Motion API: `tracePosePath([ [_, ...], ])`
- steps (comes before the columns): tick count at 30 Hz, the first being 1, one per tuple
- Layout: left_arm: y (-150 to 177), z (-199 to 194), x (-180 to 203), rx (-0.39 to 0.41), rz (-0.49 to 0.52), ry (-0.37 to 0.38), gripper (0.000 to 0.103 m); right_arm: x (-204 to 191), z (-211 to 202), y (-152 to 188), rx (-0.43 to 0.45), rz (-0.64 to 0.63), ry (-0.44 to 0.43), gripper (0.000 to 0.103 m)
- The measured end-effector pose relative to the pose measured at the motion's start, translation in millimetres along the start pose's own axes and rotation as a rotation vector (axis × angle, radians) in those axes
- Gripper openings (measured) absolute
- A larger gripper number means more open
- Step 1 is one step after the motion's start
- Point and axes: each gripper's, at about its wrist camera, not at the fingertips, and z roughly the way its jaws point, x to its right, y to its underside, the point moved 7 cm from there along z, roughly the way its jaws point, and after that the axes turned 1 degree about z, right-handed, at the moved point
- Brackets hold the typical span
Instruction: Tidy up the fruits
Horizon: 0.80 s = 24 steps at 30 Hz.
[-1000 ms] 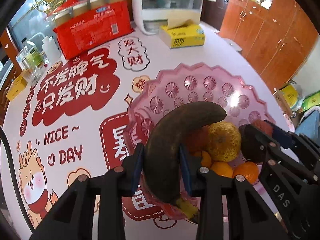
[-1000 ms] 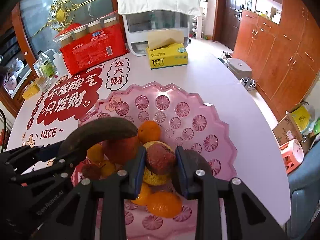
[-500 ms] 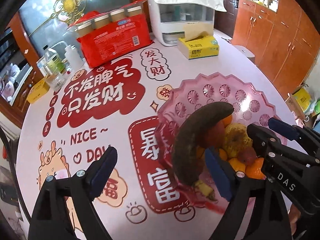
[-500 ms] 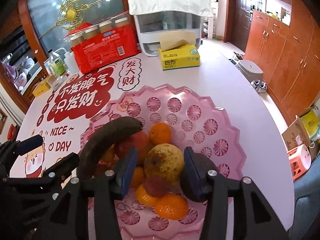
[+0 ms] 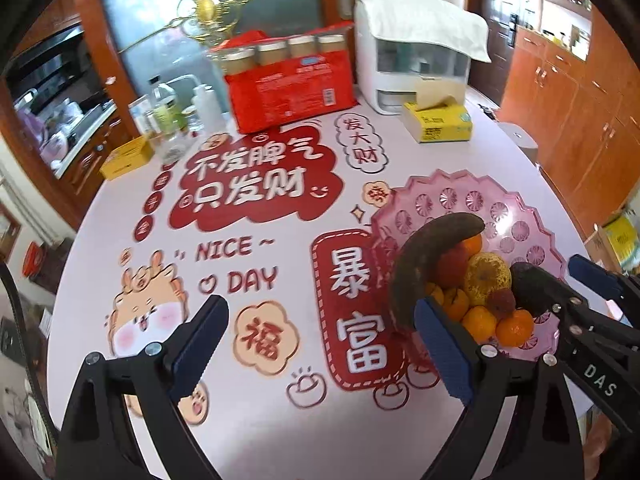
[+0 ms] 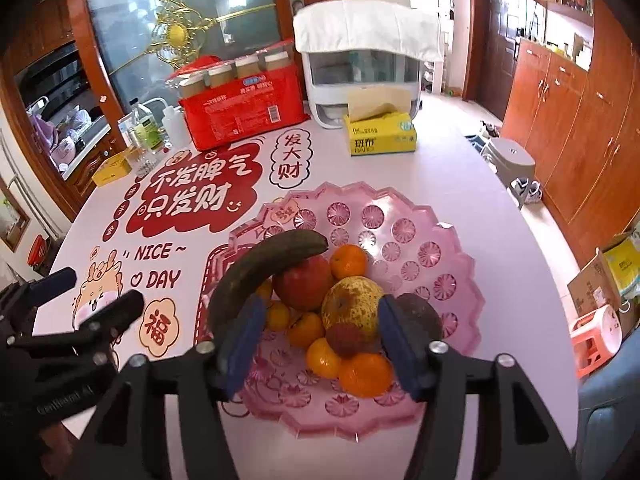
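The left tool (image 5: 320,344) stands wide with its jaws opening, nothing between its blue pads; printed desk surface shows through the gap, and its right pad sits just in front of the near end of the blackened banana (image 5: 430,260). The right tool (image 6: 320,344) is about half spread, its jaws opening too, and its pads press on nothing: they hover above the near side of the fruit heap, framing a small red lychee (image 6: 345,340) and the tangerines (image 6: 364,374) below it.

All the fruit lies piled in the pink scalloped fruit plate (image 6: 420,240). The banana arches over the left of the heap, resting on a red apple (image 6: 306,286). A speckled yellow pear (image 6: 352,306) sits in the middle, touching the apple, and a dark avocado (image 6: 420,314) lies at its right. One more tangerine sits behind the pear.

The plate stands on the desk (image 6: 460,176), whose cover carries red lettering. At the far edge stand a red package (image 6: 244,114), a yellow tissue box (image 6: 382,136) and a white appliance under a cloth (image 6: 364,56).
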Motion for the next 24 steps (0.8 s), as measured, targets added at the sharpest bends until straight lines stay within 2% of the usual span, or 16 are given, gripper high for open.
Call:
tracePosePath([
  [10, 20.3, -33.8, -20.3, -0.005, -0.1, -0.036, 0.094, -7.9, -39.5, 9.9, 0.0, -0.014, -0.036, 0.072],
  [15, 28.2, -41.0, -31.3, -0.013, -0.167, -0.055, 0.094, -11.9, -47.9, 18.4, -0.029, 0.018, -0.069, 0.072],
  [24, 36.1, -59.1, -39.5, -0.011, -0.188, -0.079, 0.094, -21.3, -69.3, 20.1, 0.0, 0.009, -0.055, 0.072],
])
